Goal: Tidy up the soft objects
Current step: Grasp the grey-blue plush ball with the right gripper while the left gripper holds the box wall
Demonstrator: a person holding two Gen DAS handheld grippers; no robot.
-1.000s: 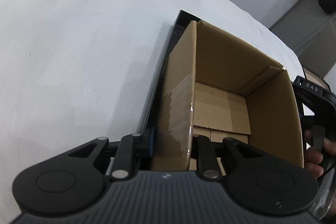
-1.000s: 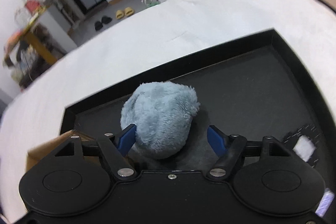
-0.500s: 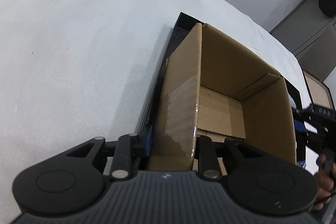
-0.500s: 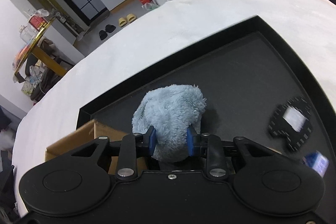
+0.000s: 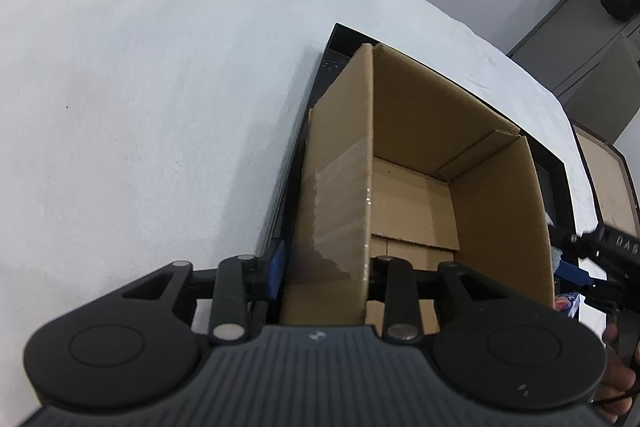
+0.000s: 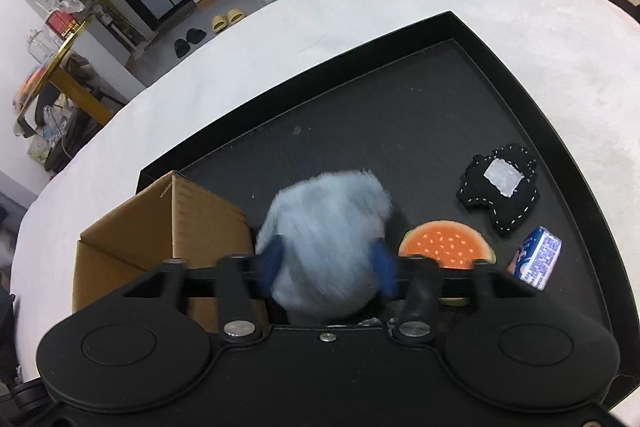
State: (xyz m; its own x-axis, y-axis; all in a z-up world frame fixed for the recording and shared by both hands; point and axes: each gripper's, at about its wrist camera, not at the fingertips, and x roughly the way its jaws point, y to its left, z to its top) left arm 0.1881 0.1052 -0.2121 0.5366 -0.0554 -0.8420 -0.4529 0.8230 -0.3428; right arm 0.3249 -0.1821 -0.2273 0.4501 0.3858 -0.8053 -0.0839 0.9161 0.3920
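Note:
An open, empty cardboard box (image 5: 420,115) stands at the left end of a black tray (image 6: 400,107). My left gripper (image 5: 328,265) straddles the box's near left wall. Its jaws are opening, and a thin dark gap shows between the blue left pad (image 5: 277,267) and the cardboard. A fluffy light-blue plush (image 6: 324,223), blurred by motion, fills the space between the pads of my right gripper (image 6: 328,263). That gripper's jaws are opening too. It hangs just right of the box (image 6: 160,227), above the tray floor. The left wrist view shows it beyond the box's right wall.
A burger-shaped plush (image 6: 444,247), a black felt piece with a white patch (image 6: 500,195) and a small blue-and-white packet (image 6: 538,263) lie on the tray's right side. The tray sits on a white table (image 5: 160,107). A hand (image 5: 618,347) shows at the right edge.
The right gripper squeezed the blue plush, carried it left and slightly up toward the box, and its jaws now stand wide again. The left fingers have eased slightly apart around the box wall.

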